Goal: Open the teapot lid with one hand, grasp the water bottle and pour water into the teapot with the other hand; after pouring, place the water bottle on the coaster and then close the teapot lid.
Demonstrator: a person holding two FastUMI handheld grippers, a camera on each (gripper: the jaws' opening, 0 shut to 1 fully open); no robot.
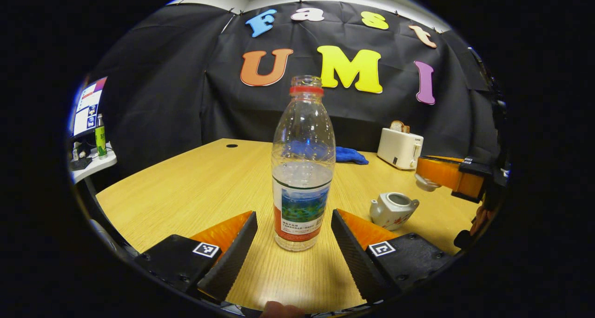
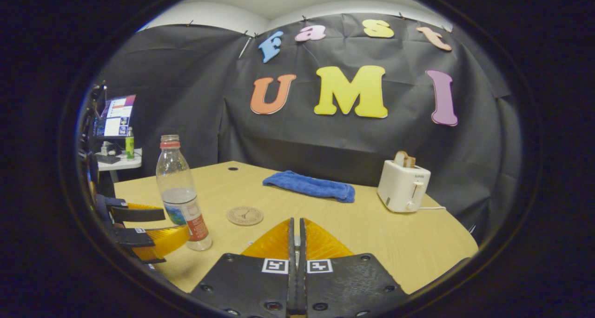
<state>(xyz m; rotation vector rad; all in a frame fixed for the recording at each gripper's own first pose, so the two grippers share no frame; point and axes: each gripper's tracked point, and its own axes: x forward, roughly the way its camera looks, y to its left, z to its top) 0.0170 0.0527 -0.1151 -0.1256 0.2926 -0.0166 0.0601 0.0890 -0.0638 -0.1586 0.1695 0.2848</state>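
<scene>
Left gripper view, left to right: left gripper (image 1: 294, 236) jaws spread wide, level over the wooden table (image 1: 186, 188); water bottle (image 1: 303, 164) stands upright between the two fingers, slightly ahead of the tips, clear gap on each side, no contact. Bottle uncapped, red neck ring, partly filled with water, label facing the camera. Blue towel (image 1: 351, 155) lies behind the bottle, far past the jaws. Right of the right finger and a bit ahead, white teapot (image 1: 393, 209) sits on the table with its top open, no lid on it. Above and right of the teapot, the right gripper (image 1: 430, 181) hangs in the air with a small white piece at its tips, looks like the teapot lid (image 1: 425, 183); can't tell for sure. White toaster (image 1: 399, 147) stands beyond that, toast in its slot. Right gripper view, left to right: left gripper's fingers (image 2: 139, 214) come in from the left edge flanking the bottle's base, bottle well left of the right gripper's jaws; round coaster (image 2: 245, 215) lies bare just ahead-left of those jaws; jaws drawn nearly together, thin slit between them, whatever they pinch is hidden below; towel ahead, toaster ahead-right.
</scene>
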